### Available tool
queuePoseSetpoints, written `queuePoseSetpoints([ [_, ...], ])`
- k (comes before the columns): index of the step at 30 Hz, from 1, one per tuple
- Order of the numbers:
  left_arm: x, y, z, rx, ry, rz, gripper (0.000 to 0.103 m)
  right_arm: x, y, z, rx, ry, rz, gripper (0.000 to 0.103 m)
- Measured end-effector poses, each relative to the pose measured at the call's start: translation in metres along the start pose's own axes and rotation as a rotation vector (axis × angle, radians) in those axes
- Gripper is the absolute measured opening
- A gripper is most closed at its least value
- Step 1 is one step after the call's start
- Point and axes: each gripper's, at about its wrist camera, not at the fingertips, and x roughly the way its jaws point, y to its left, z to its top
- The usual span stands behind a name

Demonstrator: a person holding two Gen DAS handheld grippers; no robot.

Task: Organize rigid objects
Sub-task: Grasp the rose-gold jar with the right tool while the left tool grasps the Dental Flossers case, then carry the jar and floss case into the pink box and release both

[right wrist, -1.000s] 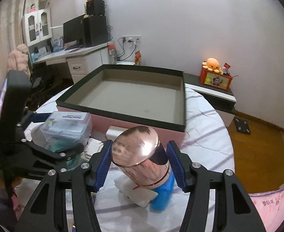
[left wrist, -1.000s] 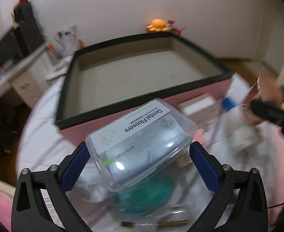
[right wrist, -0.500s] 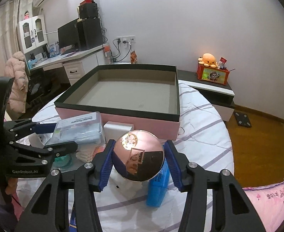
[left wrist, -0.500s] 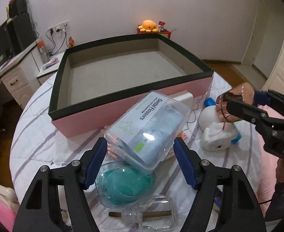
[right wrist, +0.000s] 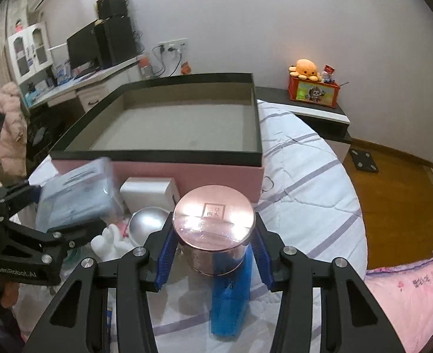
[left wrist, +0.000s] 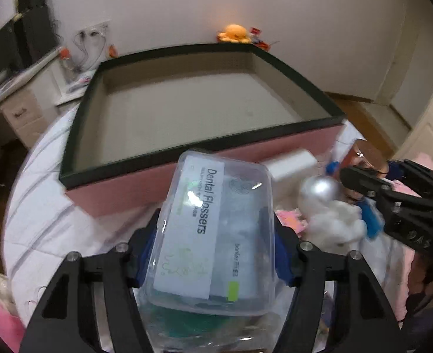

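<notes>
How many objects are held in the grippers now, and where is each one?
2. The clear Dental Flossers box sits in the left gripper; the rose-gold jar sits in the right gripper. Both are in front of the large box, not inside it.

Black gripper (right wrist: 213,244) frames, silver screws, blue-padded fingers (right wrist: 164,253), white "GenRobot.AI" lettering.

Seen from the right wrist: tray (right wrist: 169,154) at 12 o'clock on the bed (right wrist: 310,176); jar (right wrist: 213,229) before it between the right tongs (right wrist: 213,242); flosser box (right wrist: 75,197) at 9 o'clock in the left tongs (right wrist: 54,211); small carton (right wrist: 147,189) between box and jar, against the tray wall.
</notes>
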Motion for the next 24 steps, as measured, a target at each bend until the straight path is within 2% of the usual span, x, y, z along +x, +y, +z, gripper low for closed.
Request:
queuePoseSetpoints([
  [2, -0.002, 0.006, 0.000, -0.019, -0.012, -0.033, 0.065, -0.001, -0.004, 0.001, 0.021, 0.001, 0.013, 0.048],
  [5, -0.006, 0.006, -0.005, -0.023, -0.012, -0.044, 0.065, -0.001, -0.006, 0.001, 0.039, 0.003, 0.016, 0.048],
  [8, -0.008, 0.006, -0.007, -0.015, -0.013, -0.015, 0.065, -0.005, -0.004, 0.001, 0.049, -0.006, 0.013, 0.048],
  [13, -0.019, 0.012, -0.009, -0.039, -0.028, -0.007, 0.065, -0.020, 0.002, 0.004, 0.039, -0.038, 0.004, 0.048],
  [17, -0.035, 0.016, -0.012, -0.047, -0.063, 0.018, 0.065, -0.038, 0.008, 0.008, 0.026, -0.078, -0.008, 0.048],
  [24, -0.088, 0.018, -0.020, -0.044, -0.169, 0.069, 0.065, -0.079, 0.028, 0.011, -0.020, -0.166, -0.015, 0.048],
])
